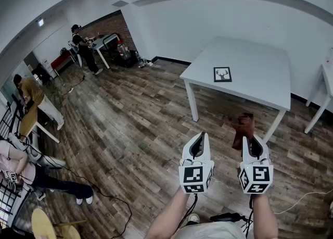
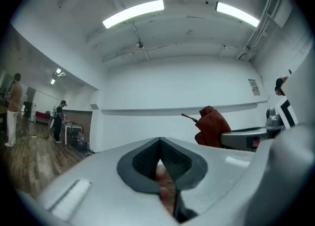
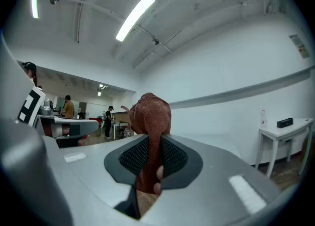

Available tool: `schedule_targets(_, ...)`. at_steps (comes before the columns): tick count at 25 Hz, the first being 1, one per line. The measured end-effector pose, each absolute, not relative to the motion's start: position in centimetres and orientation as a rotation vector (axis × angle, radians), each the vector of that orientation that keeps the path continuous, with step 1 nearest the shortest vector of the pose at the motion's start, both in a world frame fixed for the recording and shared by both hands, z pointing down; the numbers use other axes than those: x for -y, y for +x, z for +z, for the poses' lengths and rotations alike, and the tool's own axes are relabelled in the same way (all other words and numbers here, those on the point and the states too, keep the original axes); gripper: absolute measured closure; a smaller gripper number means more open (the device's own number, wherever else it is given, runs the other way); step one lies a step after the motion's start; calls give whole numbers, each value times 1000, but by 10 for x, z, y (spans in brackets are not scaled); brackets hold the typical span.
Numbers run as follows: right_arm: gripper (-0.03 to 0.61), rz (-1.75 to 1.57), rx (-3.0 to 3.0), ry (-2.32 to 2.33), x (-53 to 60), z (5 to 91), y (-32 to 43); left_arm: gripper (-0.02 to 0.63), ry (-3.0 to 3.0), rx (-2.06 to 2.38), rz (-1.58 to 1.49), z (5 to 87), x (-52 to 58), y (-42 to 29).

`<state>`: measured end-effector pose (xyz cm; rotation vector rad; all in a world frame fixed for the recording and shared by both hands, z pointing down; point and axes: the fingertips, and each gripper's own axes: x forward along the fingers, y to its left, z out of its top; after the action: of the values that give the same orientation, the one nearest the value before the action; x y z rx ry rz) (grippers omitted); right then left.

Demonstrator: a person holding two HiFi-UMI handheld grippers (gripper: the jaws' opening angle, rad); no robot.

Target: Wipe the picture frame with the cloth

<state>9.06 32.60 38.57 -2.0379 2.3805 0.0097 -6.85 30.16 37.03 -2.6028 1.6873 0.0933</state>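
Note:
A small black picture frame (image 1: 222, 74) with a deer-head print lies flat on the white table (image 1: 260, 84) ahead of me. My right gripper (image 1: 253, 142) is shut on a reddish-brown cloth (image 1: 243, 128), which bunches up above the jaws; the same cloth (image 3: 151, 121) fills the jaw gap in the right gripper view and the cloth (image 2: 210, 125) shows at the right of the left gripper view. My left gripper (image 1: 200, 140) is shut with nothing between its jaws. Both grippers are held over the wooden floor, short of the table.
A second white table (image 1: 325, 84) stands at the far right. Several people are at the left and back left, near desks (image 1: 106, 42) and a chair (image 1: 49, 225). Cables (image 1: 302, 197) run across the wooden floor (image 1: 135, 128).

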Motion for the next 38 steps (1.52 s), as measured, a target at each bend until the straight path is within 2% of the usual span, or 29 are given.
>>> schedule_targets(26,491,-92,-2373,-2004,-302,397,150,614,-2616,-1709,35,382,-284,-2)
schedule_targets(38,491,-109,-2392,-2061,-165,415,134,614,-2637,-1661,99,388,-143,-13)
